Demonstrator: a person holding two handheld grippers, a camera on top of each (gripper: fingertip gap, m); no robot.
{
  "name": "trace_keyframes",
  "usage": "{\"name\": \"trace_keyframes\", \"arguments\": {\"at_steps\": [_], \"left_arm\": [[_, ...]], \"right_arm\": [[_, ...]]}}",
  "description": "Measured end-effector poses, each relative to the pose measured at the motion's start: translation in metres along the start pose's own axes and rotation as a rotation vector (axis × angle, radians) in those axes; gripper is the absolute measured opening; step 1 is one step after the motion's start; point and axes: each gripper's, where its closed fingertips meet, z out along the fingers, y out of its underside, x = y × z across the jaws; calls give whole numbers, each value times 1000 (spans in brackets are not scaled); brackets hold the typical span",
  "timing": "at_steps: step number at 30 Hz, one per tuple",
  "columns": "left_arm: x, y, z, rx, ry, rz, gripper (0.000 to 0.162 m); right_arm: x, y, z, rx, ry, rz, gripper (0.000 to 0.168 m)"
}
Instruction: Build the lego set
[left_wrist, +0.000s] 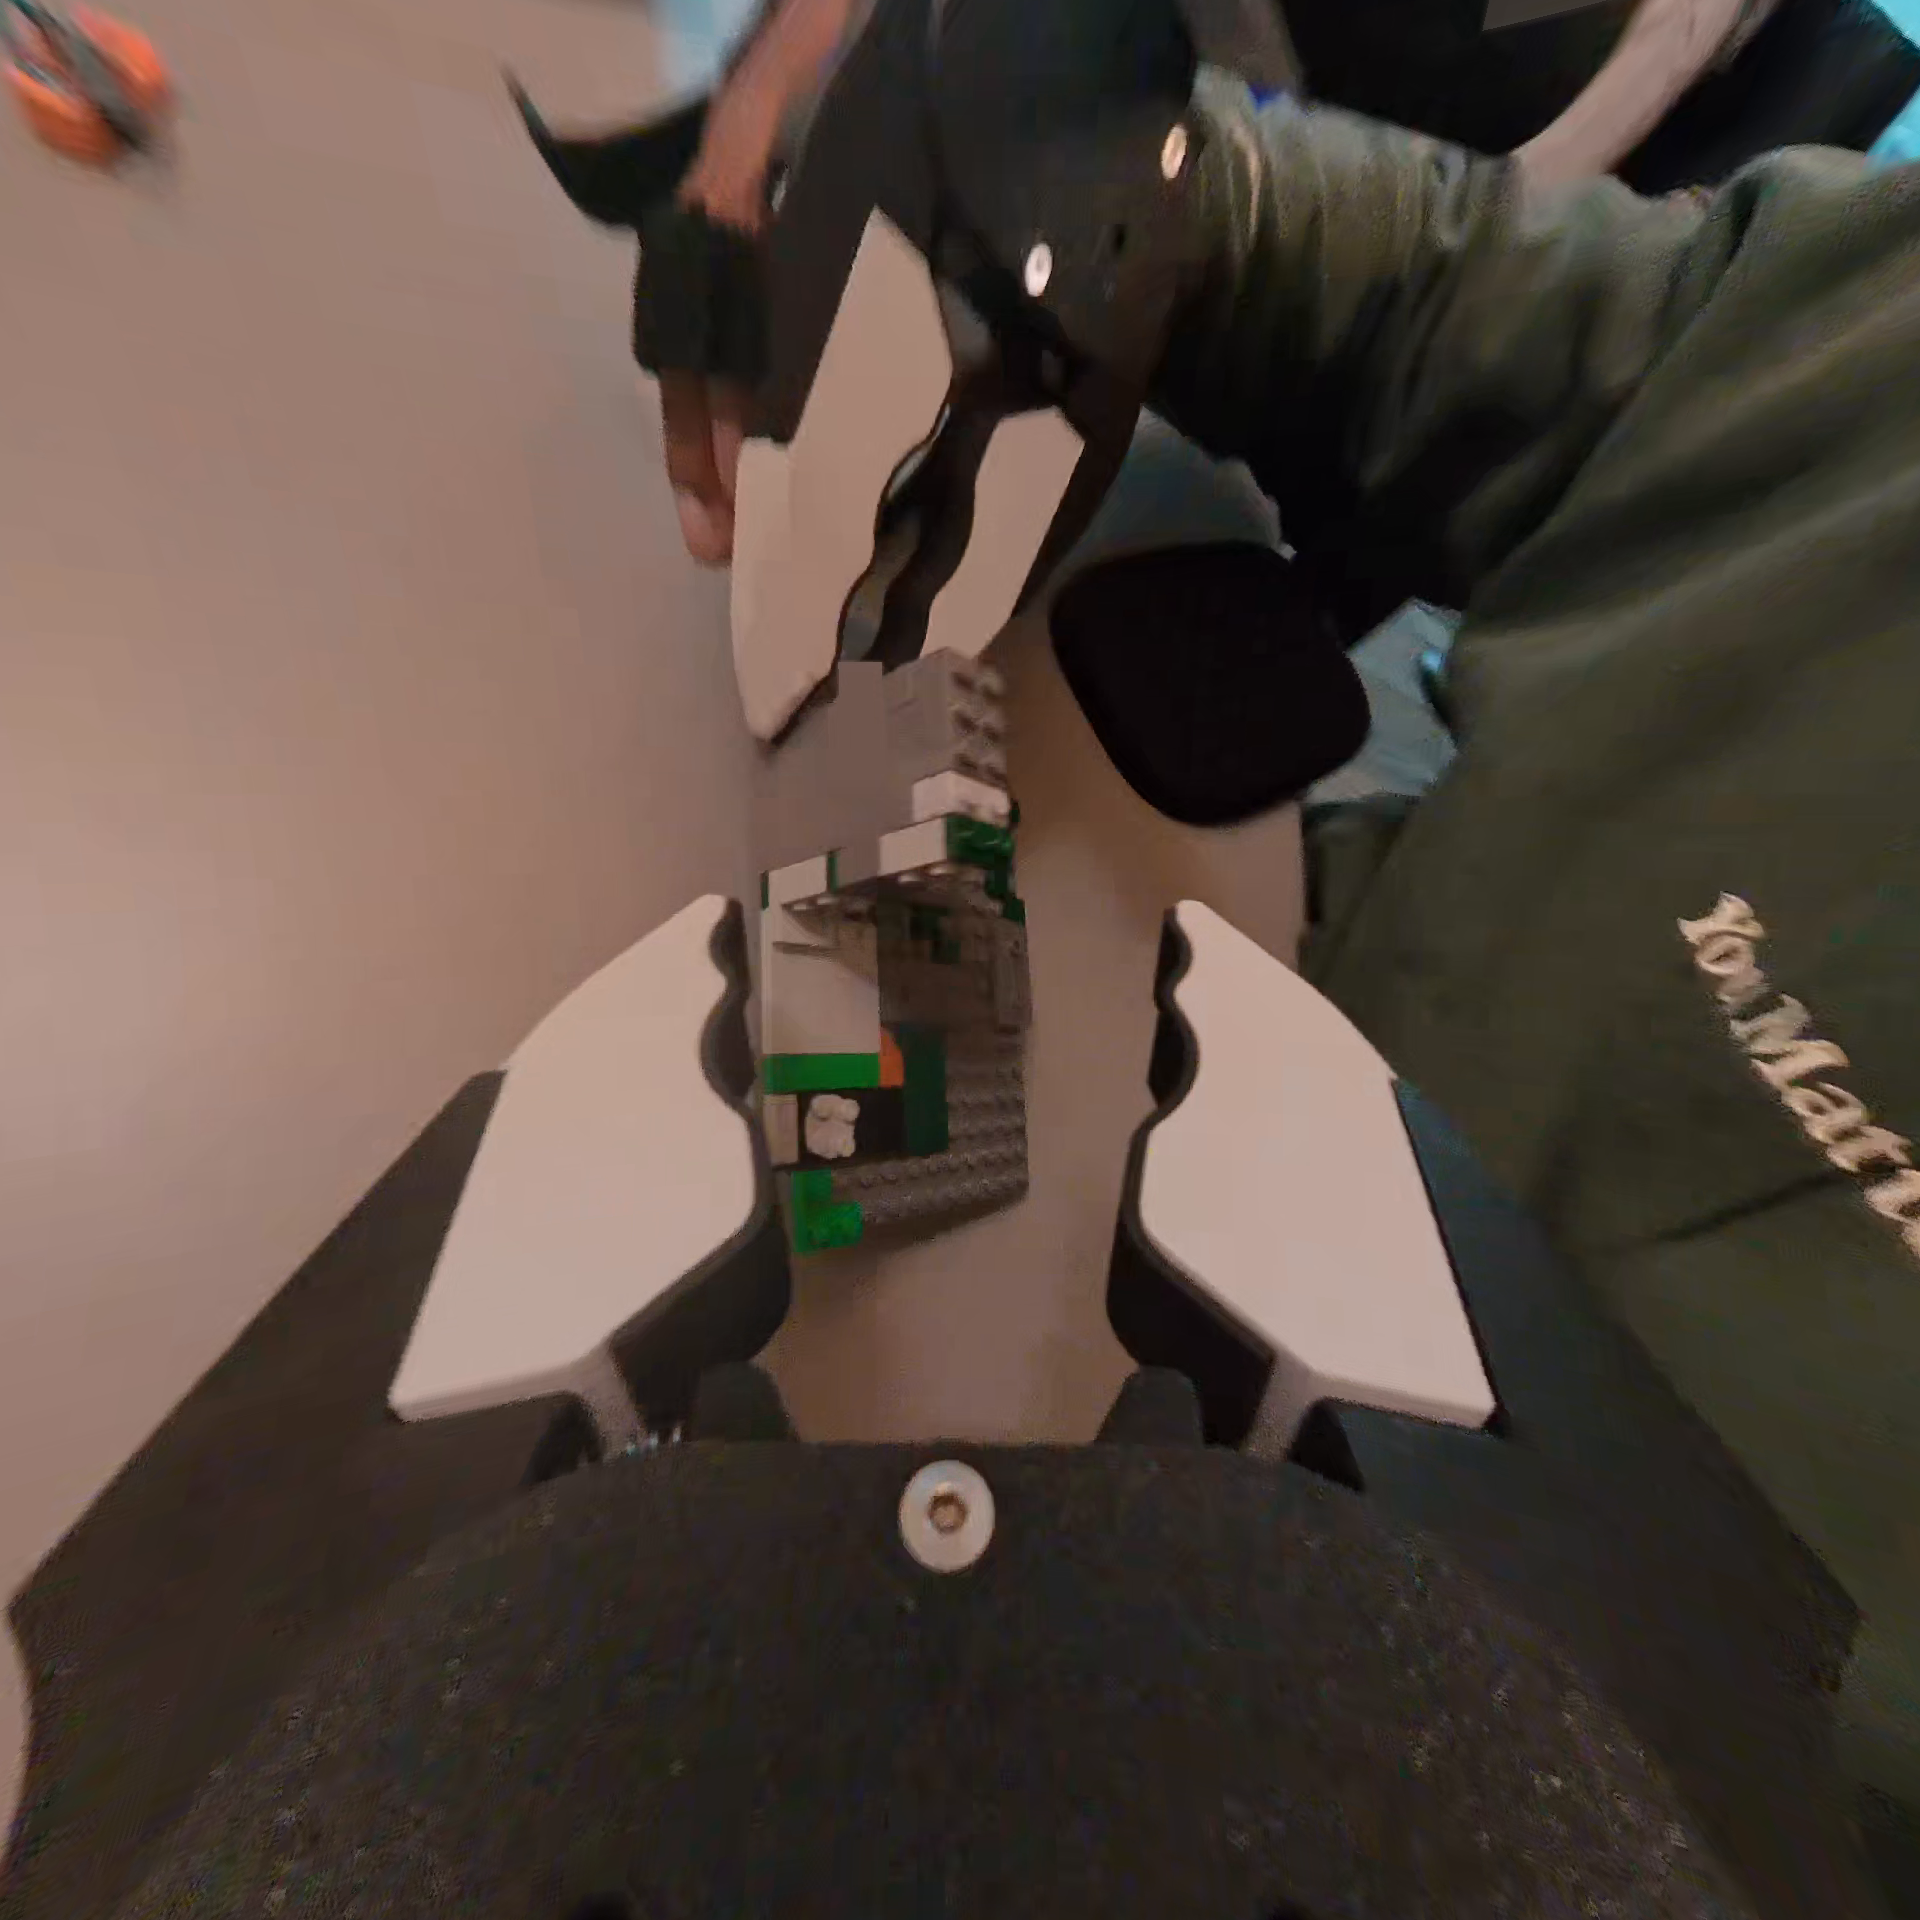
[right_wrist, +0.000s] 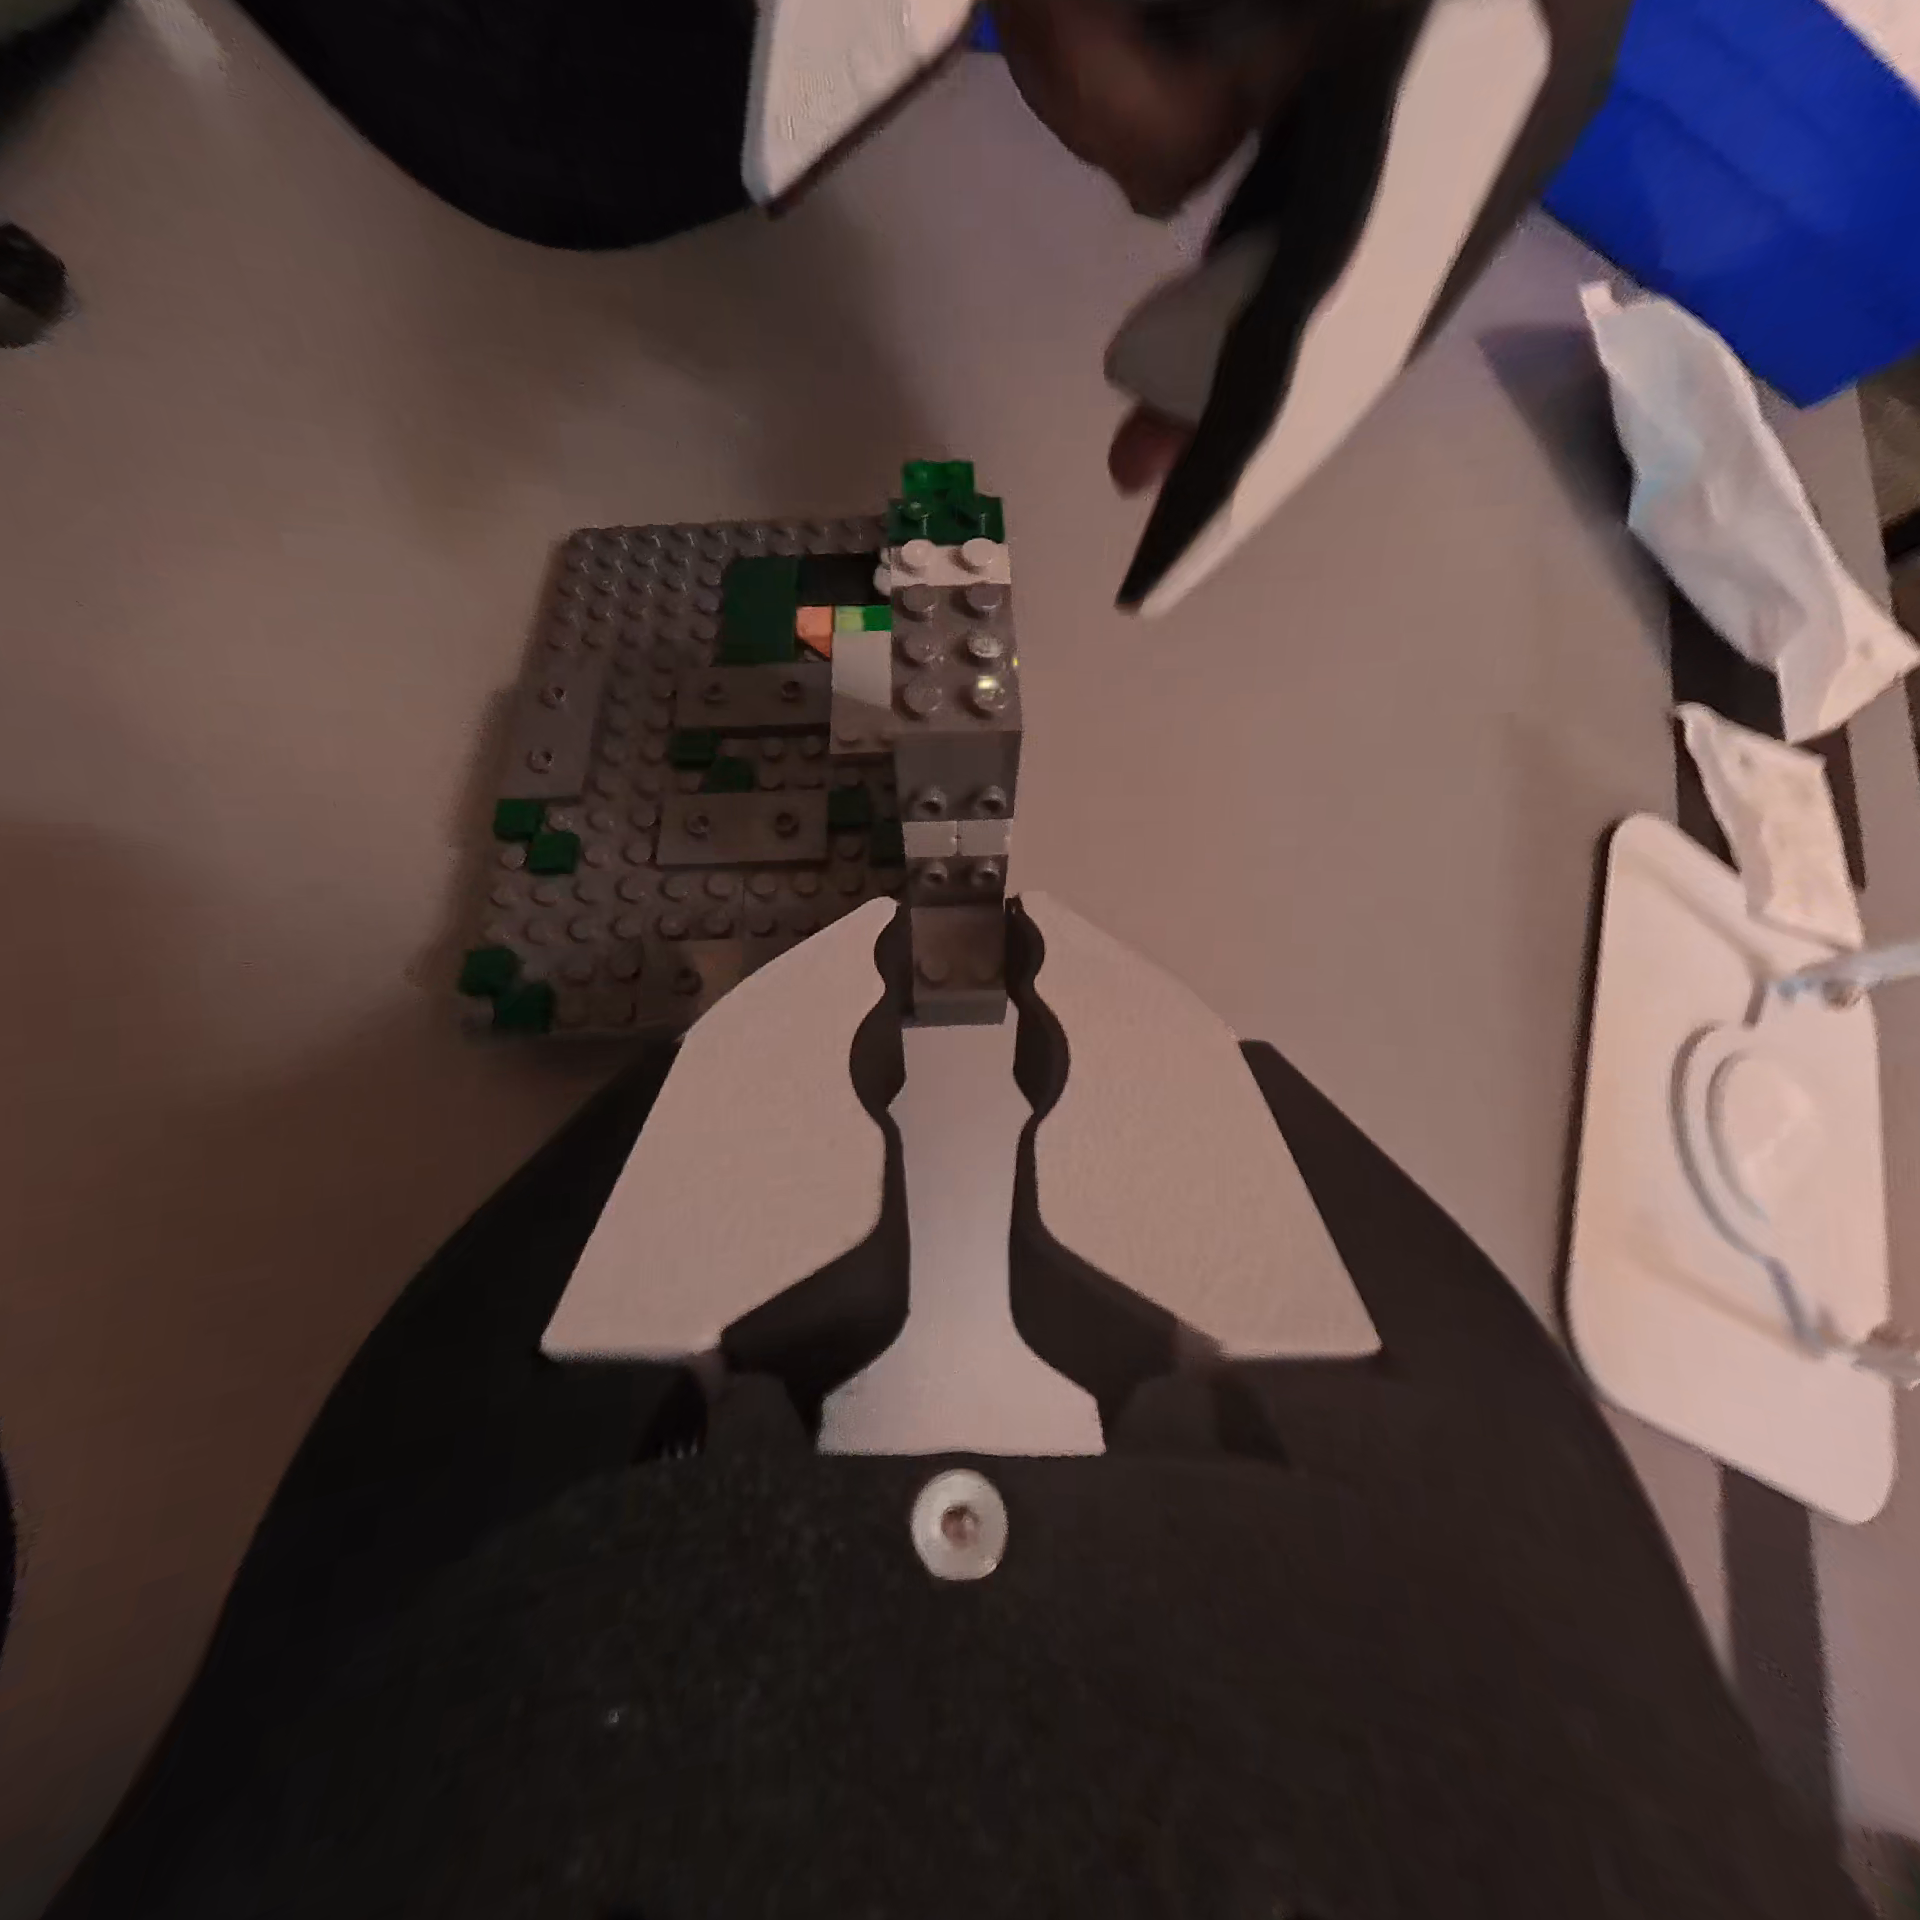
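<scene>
The lego build stands on a grey studded baseplate (right_wrist: 613, 894) on the table, with dark green bricks and a tall grey and white brick wall (right_wrist: 956, 665) along its right edge. It also shows in the left wrist view (left_wrist: 935, 1143). My right gripper (right_wrist: 958, 902) is closed around the near end of the grey wall, one fingertip on each side. It shows in the left wrist view (left_wrist: 862, 686) at the wall's far end. My left gripper (left_wrist: 951, 920) is wide open and empty, held over the build's opposite side. One of its fingers (right_wrist: 1278, 436) hangs right of the wall.
A blue box (right_wrist: 1756, 197), crumpled white bags (right_wrist: 1725, 499) and a white moulded tray (right_wrist: 1725, 1195) lie at the right. An orange and black object (left_wrist: 83, 94) lies far off. A person's dark green sleeve (left_wrist: 1558, 499) reaches over the table. Left tips to right tips: about 7 centimetres.
</scene>
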Motion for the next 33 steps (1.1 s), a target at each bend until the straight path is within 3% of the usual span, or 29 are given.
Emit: {"name": "trace_keyframes", "arguments": {"at_steps": [4,7,12,33], "left_arm": [[19,14,13,-137,193,-132,95],[25,21,23,-189,252,-195,98],[32,24,34,-198,314,-200,77],[40,33,38,-200,257,-221,74]], "right_arm": [[-7,-21,-5,-14,-32,-139,16],[-11,-32,-7,-23,-37,-203,16],[-13,-41,-5,-45,-34,-259,16],[-24,-43,-1,-162,44,-309,16]]}}
